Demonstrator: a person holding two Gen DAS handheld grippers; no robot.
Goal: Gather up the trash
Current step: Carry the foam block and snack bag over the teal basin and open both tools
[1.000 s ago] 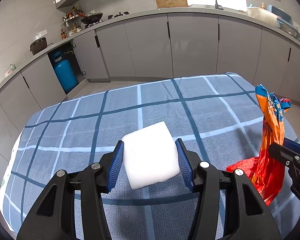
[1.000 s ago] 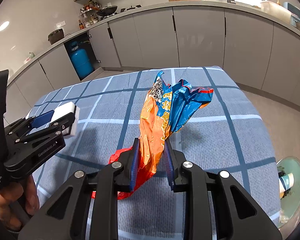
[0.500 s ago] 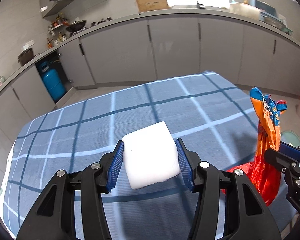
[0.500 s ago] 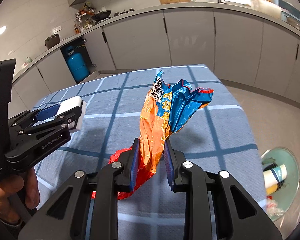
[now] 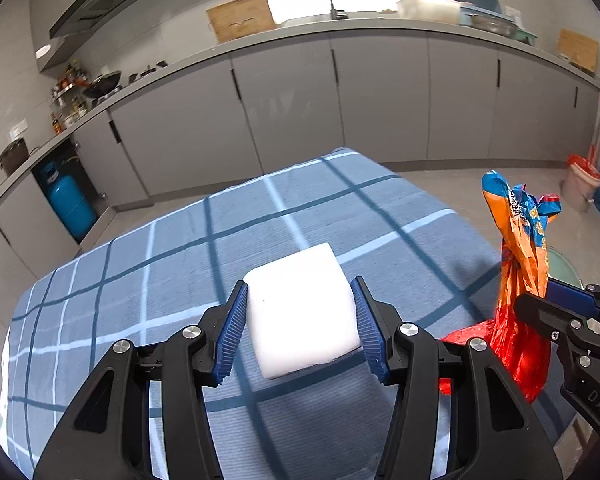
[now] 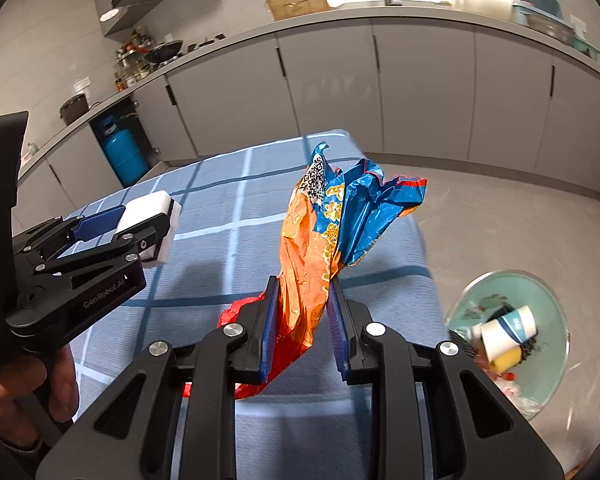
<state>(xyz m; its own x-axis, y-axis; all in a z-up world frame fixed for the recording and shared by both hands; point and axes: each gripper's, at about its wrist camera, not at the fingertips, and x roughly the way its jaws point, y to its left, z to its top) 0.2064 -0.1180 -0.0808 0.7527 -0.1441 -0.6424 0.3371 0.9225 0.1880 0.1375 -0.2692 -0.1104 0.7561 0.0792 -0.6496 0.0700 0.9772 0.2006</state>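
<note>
Right tongs (image 6: 300,324) gripped snack wrapper (image 6: 332,232); trash bin (image 6: 508,336) lay right, below tabletop (image 6: 220,216) edge. Left tongs (image 5: 300,320) clamped white foam block (image 5: 300,304).

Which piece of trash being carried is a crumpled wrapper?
The orange-and-blue snack bag in the right hand-held gripper; the left hand-held gripper holds a smooth white foam block.

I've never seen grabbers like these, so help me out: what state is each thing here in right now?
Left gripper: shut on the white block.
White block: held above the tablecloth.
Right gripper: shut on the snack bag.
Snack bag: crumpled, held upright.
Trash bin: open, on the floor, already holding trash.
Cabinet with the blue gas cylinder: open.
</note>
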